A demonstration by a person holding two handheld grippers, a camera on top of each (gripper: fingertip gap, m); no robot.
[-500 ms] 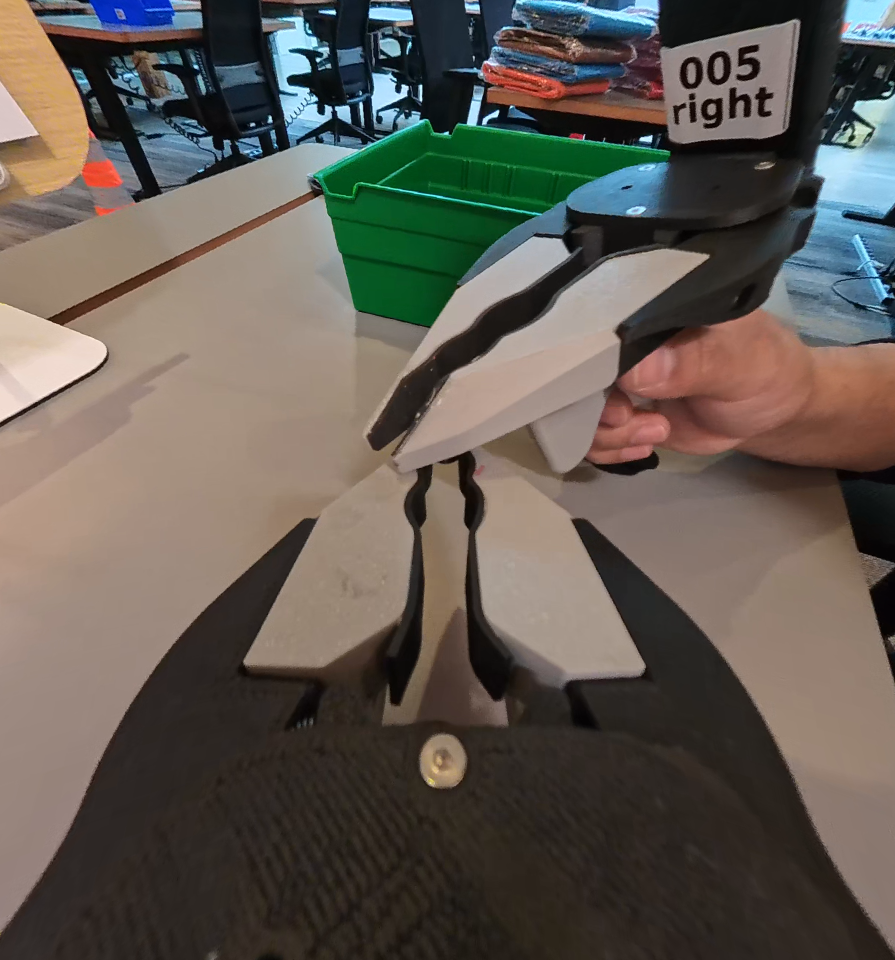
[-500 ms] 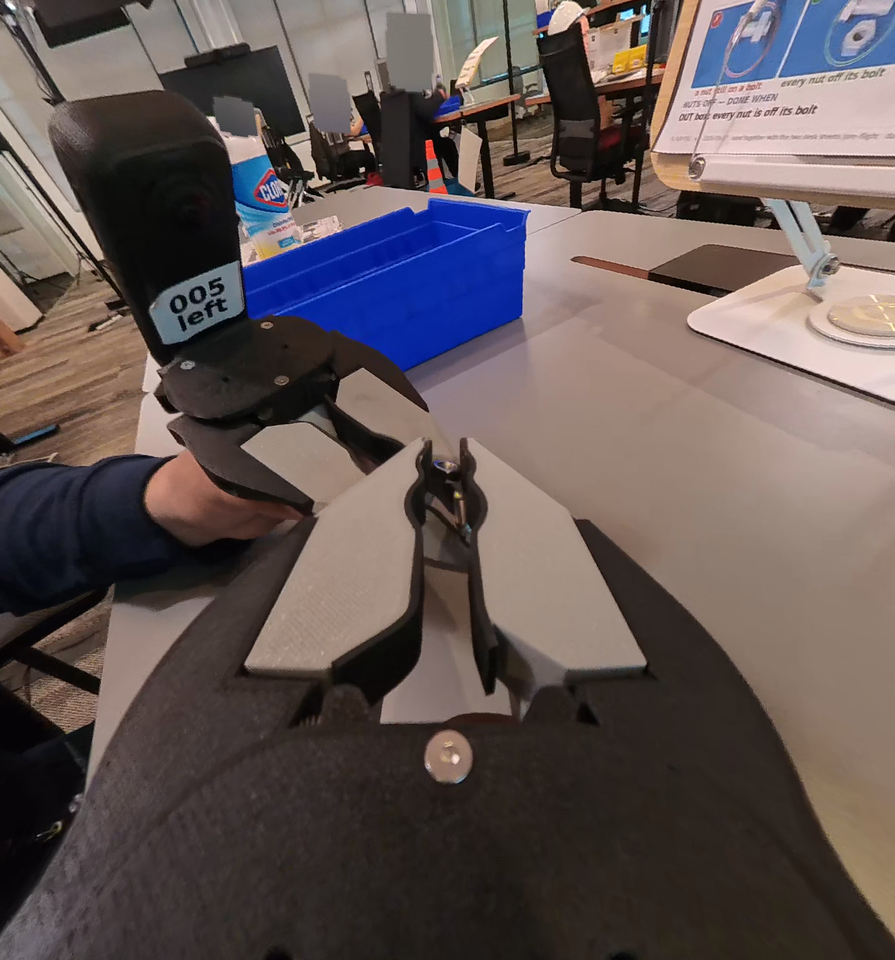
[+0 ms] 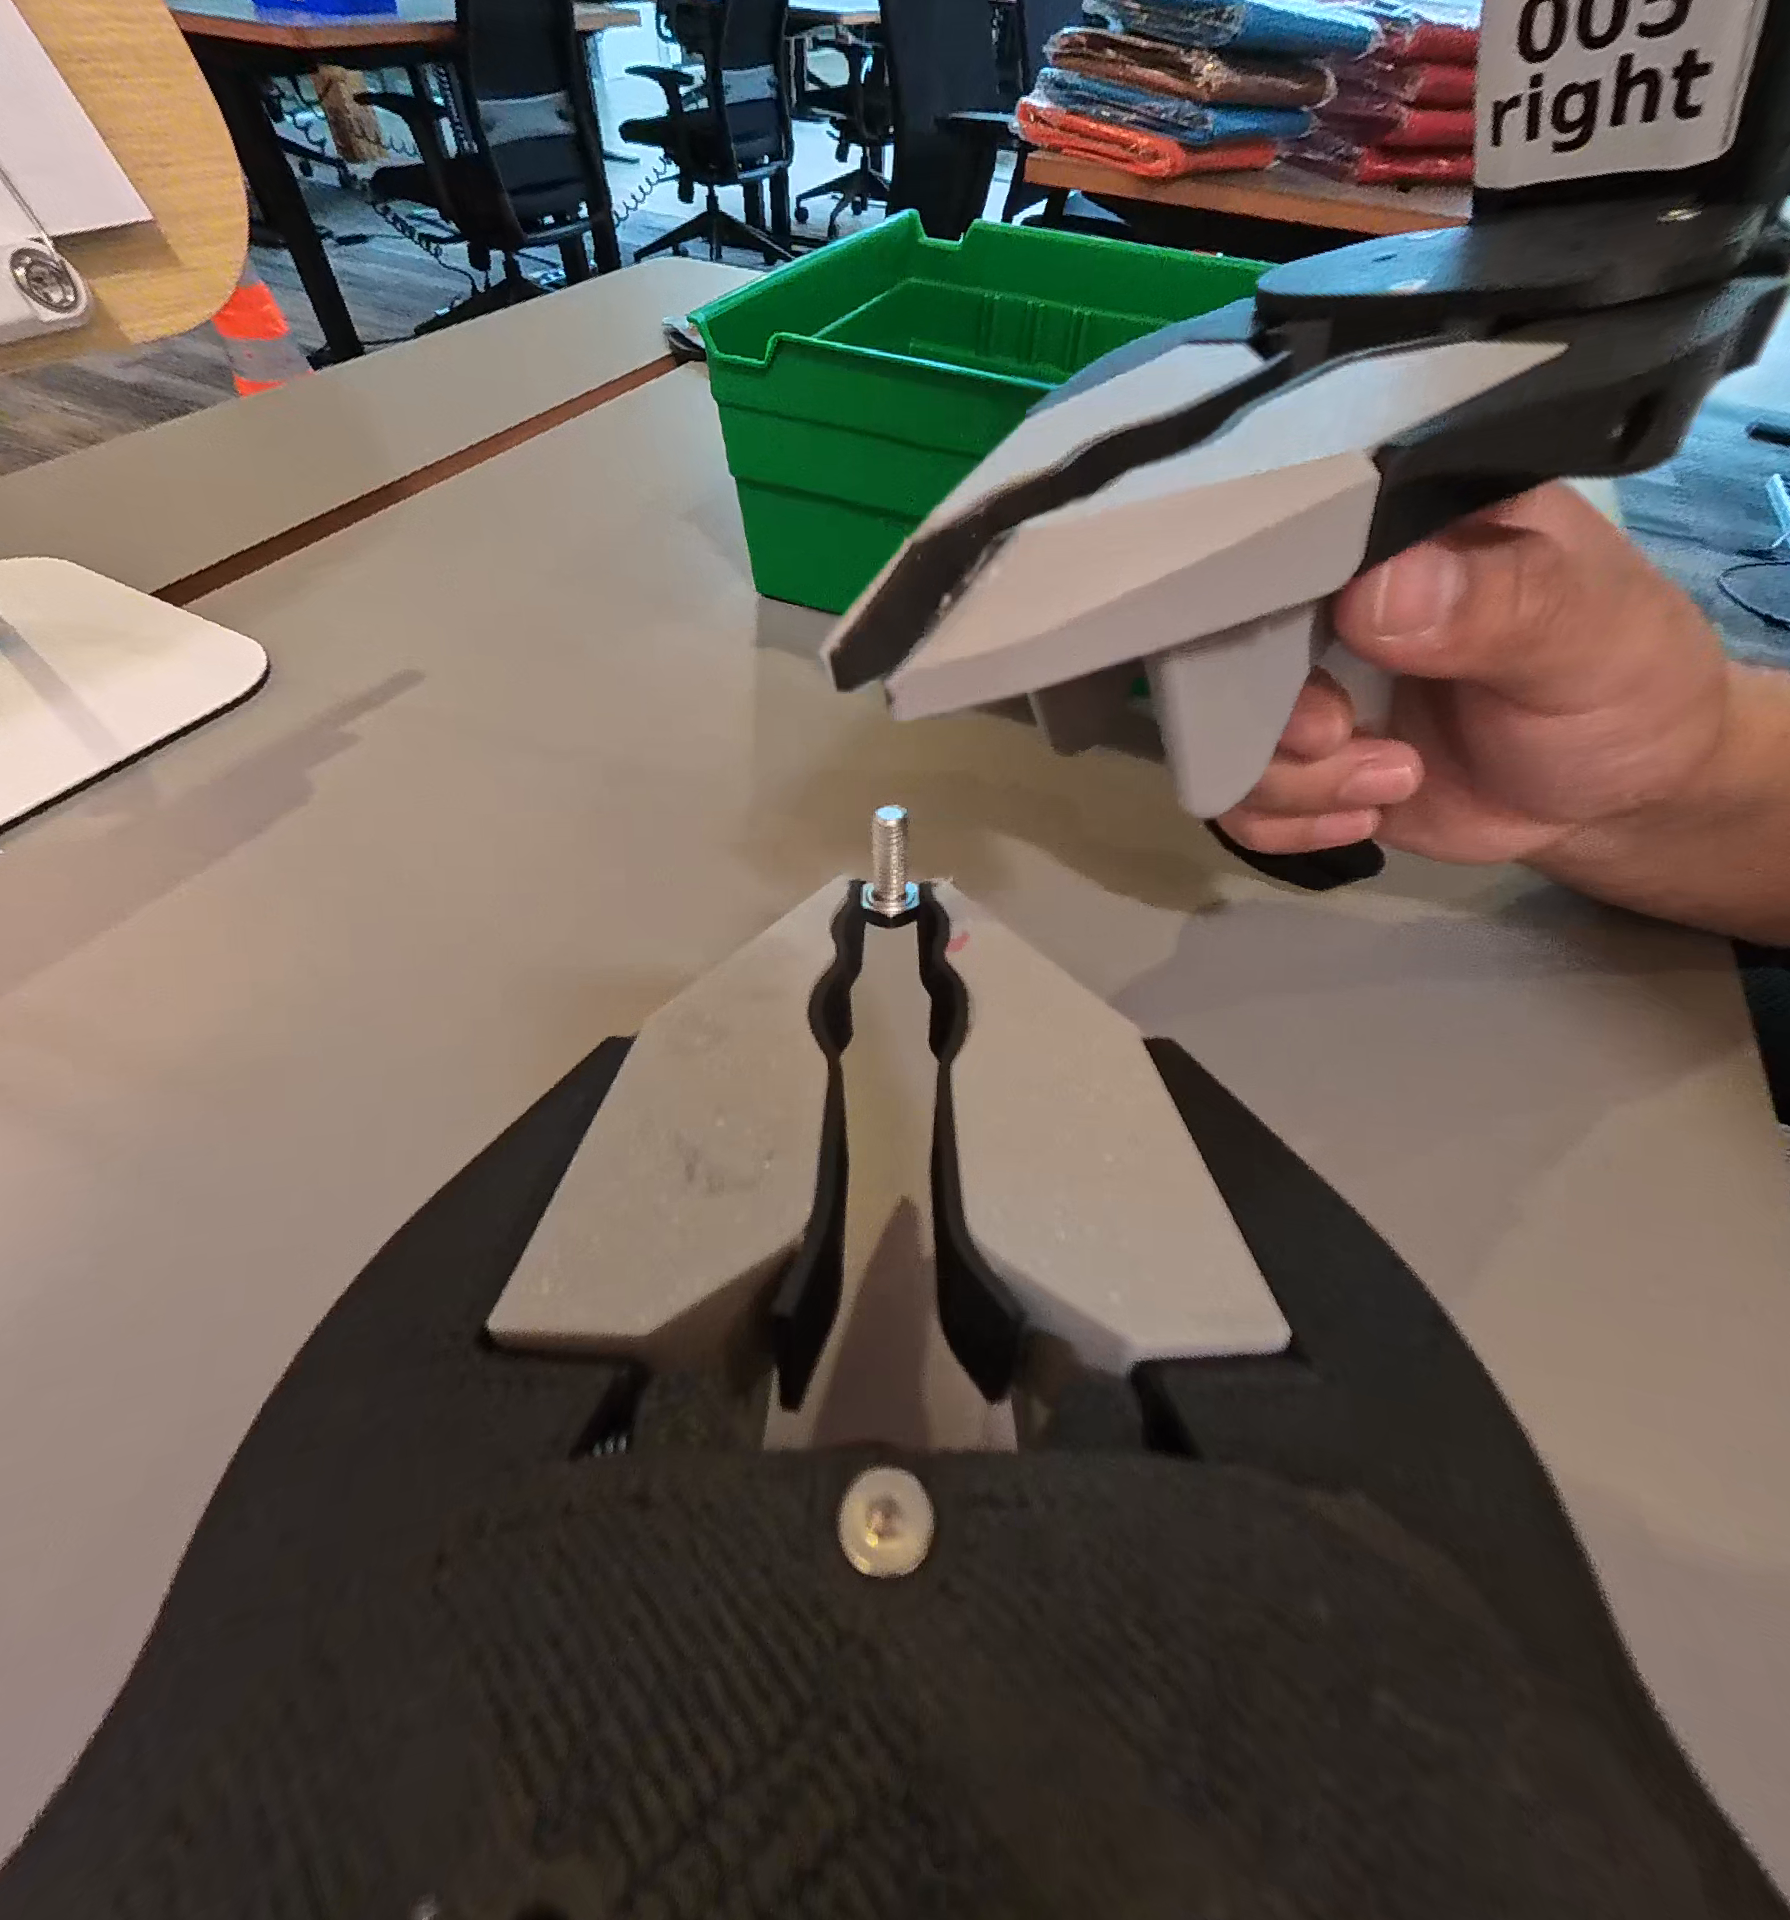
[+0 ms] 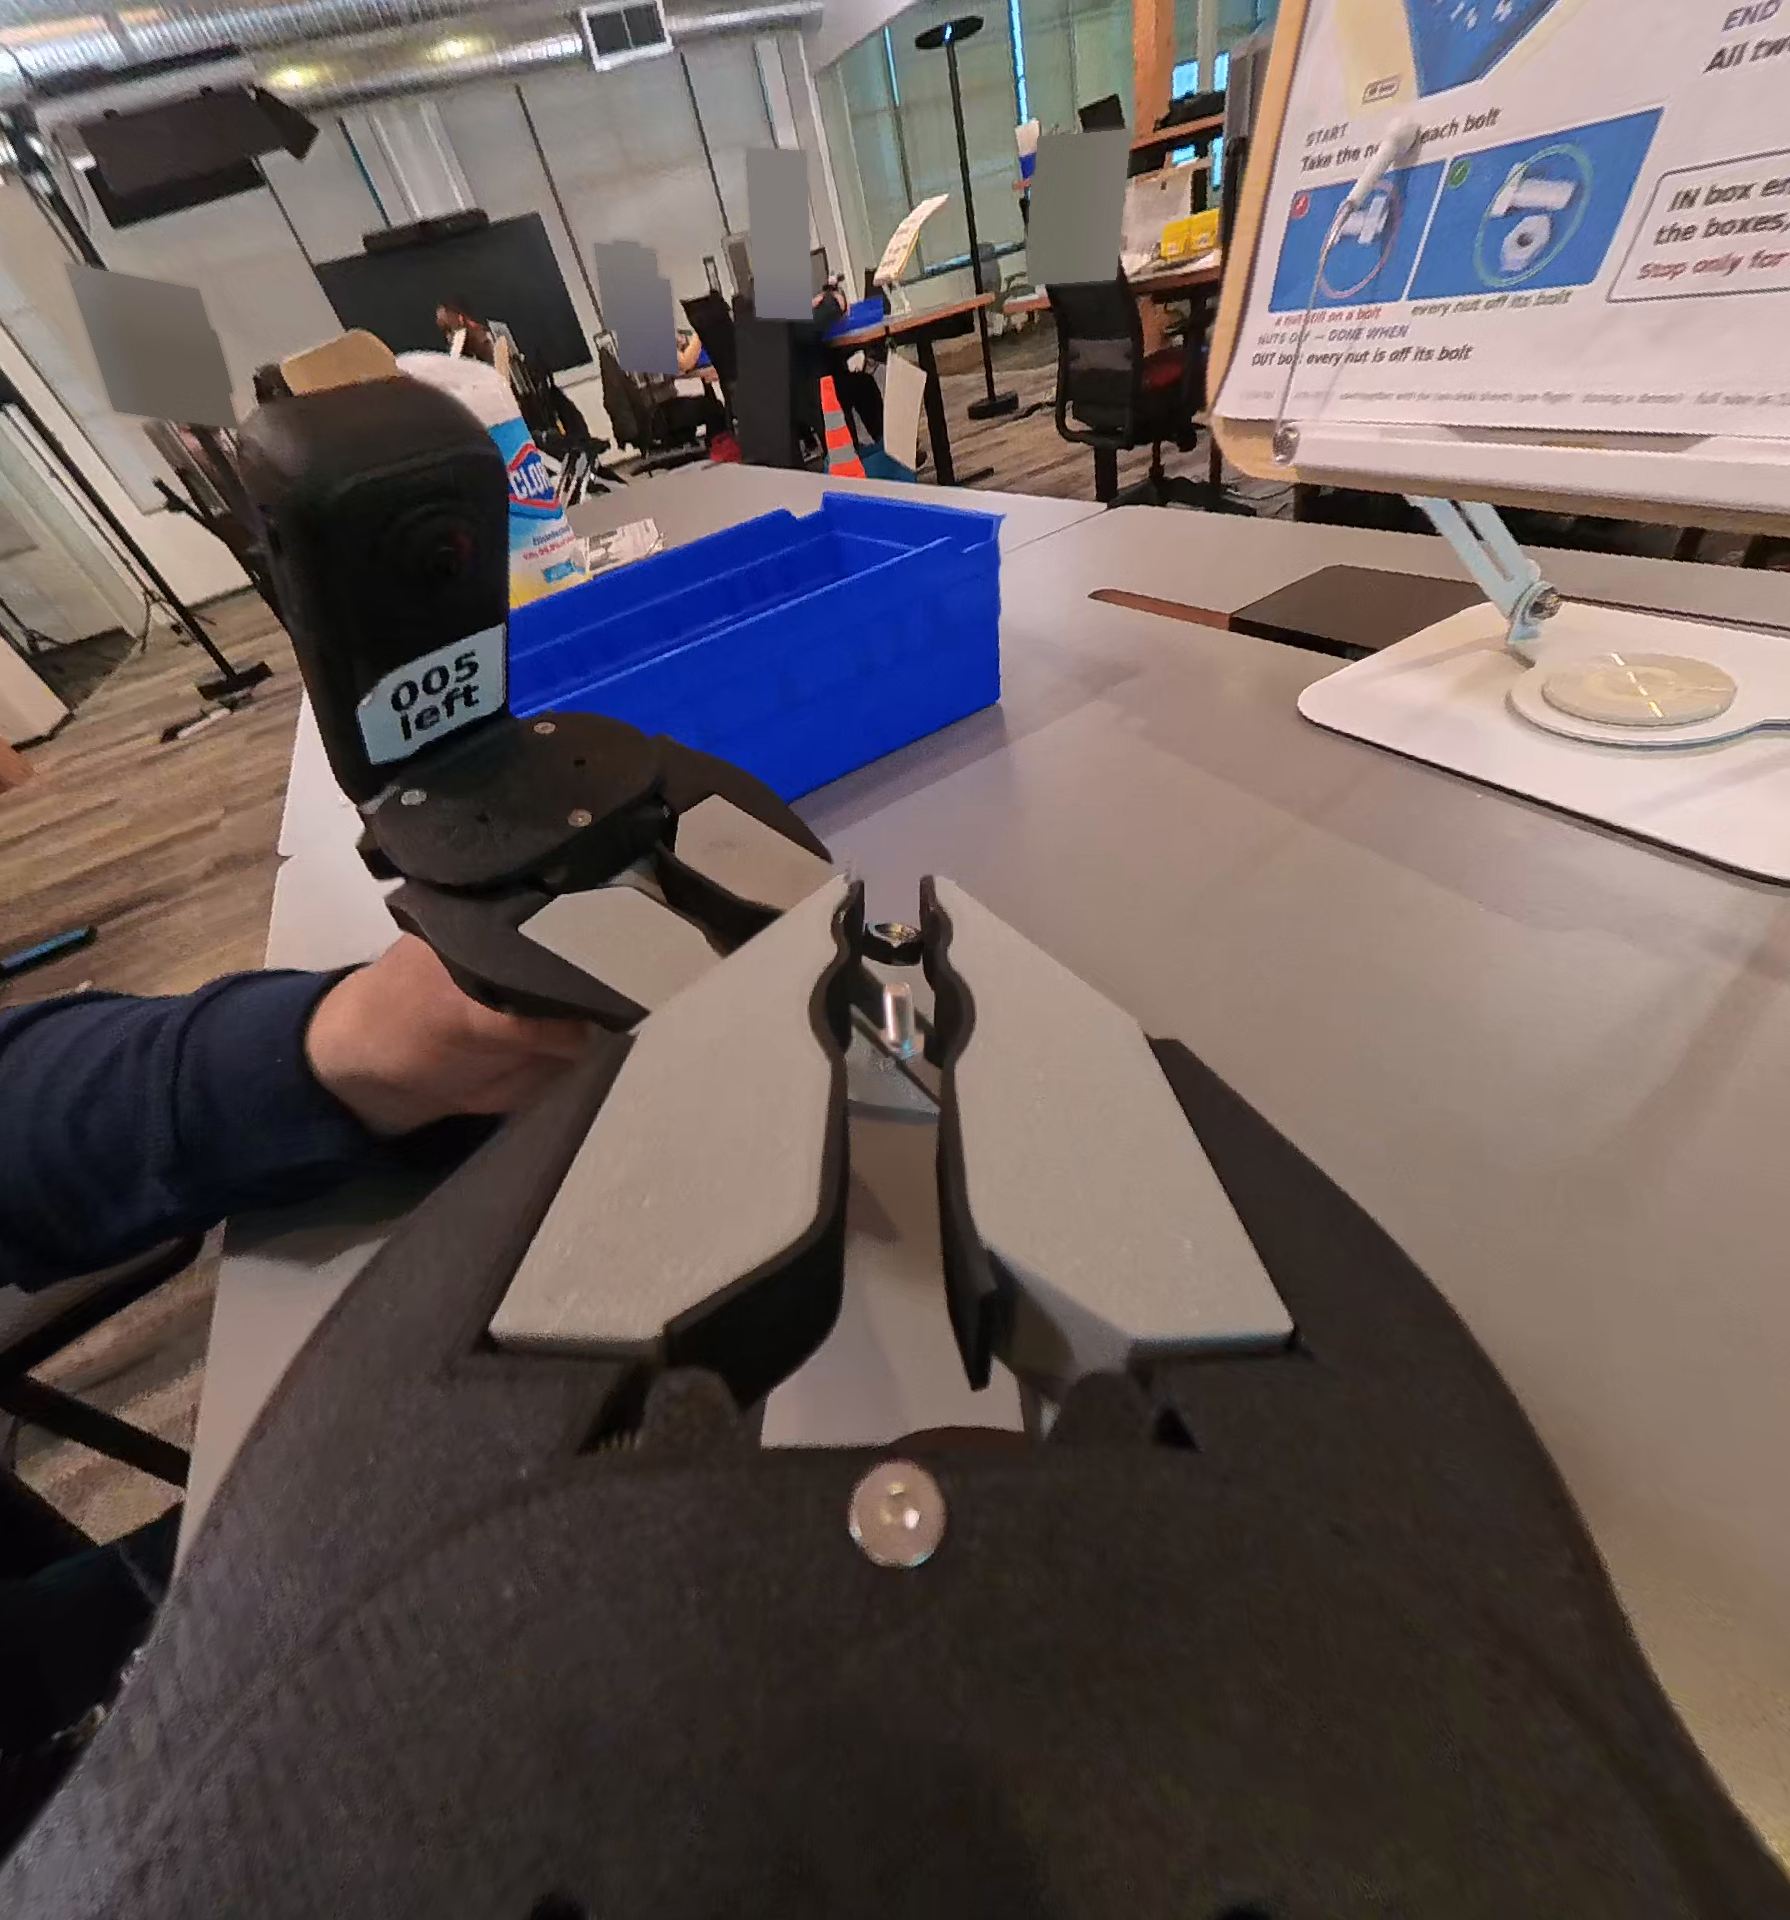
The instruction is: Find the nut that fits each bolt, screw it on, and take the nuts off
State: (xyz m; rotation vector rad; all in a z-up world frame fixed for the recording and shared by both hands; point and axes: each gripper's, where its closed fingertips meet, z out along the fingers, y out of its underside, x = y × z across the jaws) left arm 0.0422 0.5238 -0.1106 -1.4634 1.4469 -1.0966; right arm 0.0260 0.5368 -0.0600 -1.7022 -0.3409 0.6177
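Bolt (image 3: 889, 852) upright, pinched by left gripper (image 3: 892, 902); right gripper (image 4: 892, 914) pinches nut (image 4: 892, 940).

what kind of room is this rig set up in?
Likely an open-plan office or lab used for data collection: rows of desks with black office chairs, a green plastic parts bin and a blue plastic parts bin on the grey table, and an instruction sheet on a white stand.

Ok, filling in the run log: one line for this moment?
left hand-held gripper: shut on bolt, upright | right hand-held gripper: shut on nut | nut: off bolt, above it
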